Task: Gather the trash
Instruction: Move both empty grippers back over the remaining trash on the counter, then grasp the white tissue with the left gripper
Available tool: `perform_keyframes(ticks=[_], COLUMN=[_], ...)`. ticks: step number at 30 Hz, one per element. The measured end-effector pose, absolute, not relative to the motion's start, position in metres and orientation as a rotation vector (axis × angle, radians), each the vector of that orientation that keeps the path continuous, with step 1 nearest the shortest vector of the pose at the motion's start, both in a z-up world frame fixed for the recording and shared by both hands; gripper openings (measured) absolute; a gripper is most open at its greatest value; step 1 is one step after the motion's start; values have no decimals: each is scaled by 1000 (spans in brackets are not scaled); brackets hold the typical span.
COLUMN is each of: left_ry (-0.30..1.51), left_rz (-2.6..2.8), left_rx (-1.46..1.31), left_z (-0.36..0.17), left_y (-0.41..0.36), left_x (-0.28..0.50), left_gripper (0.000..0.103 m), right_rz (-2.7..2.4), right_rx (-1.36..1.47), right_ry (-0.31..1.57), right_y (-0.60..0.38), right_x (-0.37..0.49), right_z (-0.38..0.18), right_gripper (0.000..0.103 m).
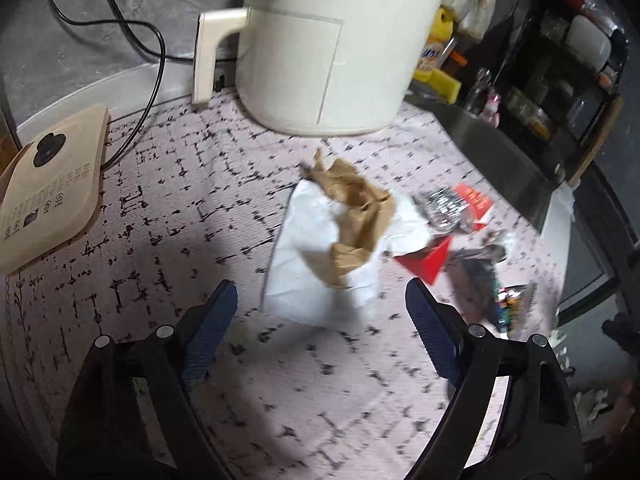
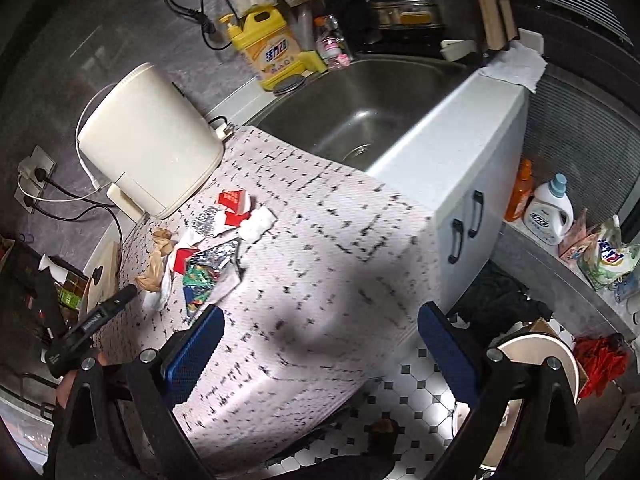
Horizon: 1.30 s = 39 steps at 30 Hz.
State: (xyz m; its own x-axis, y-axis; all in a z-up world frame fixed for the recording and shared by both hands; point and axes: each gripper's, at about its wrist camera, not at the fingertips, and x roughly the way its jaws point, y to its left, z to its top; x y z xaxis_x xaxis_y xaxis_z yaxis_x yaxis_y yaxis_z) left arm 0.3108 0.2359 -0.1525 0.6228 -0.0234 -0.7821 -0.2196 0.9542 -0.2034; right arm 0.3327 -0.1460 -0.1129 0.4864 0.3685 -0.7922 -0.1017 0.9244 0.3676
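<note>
A heap of trash lies on the patterned counter mat (image 1: pixel 168 208). In the left wrist view it holds a white paper sheet (image 1: pixel 308 248), crumpled brown paper (image 1: pixel 356 208), silver foil (image 1: pixel 444 208), a red wrapper (image 1: pixel 428 260) and a colourful packet (image 1: pixel 504 300). My left gripper (image 1: pixel 322 292) is open, with its fingertips on either side of the white sheet's near edge and nothing between the pads. In the right wrist view the heap sits to the left: a red carton (image 2: pixel 232 200), a white tissue (image 2: pixel 260 224) and the colourful packet (image 2: pixel 200 276). My right gripper (image 2: pixel 322 312) hangs open and empty over bare mat.
A cream air fryer (image 1: pixel 320 48) stands behind the heap, with cables at its left. A beige board (image 1: pixel 52 188) lies at the far left. The steel sink (image 2: pixel 360 120) and a yellow detergent bottle (image 2: pixel 272 56) are beyond. A round pale-rimmed container (image 2: pixel 536 360) sits on the tiled floor.
</note>
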Motion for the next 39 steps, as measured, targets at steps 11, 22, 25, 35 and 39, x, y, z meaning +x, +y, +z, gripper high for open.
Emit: perform_keyframes(ticks=[11, 22, 25, 35, 39], left_ry=[937, 859, 820, 776, 767], left_rz=[120, 102, 137, 250, 287], left_rx=[-84, -281, -328, -404, -427], left_z=[-182, -156, -147, -140, -138], left_y=[230, 281, 297, 332, 335], left_x=[320, 289, 274, 220, 207], left_gripper=[35, 6, 6, 6, 6], right_rz=[282, 382, 420, 399, 409], right_rx=[247, 153, 117, 41, 1], right_ry=[1046, 1061, 1074, 1118, 1148], right_y=[-111, -45, -19, 27, 38], right_x=[353, 404, 422, 488, 503], right_z=[-116, -114, -119, -150, -168], right_gripper=[95, 85, 70, 52, 30])
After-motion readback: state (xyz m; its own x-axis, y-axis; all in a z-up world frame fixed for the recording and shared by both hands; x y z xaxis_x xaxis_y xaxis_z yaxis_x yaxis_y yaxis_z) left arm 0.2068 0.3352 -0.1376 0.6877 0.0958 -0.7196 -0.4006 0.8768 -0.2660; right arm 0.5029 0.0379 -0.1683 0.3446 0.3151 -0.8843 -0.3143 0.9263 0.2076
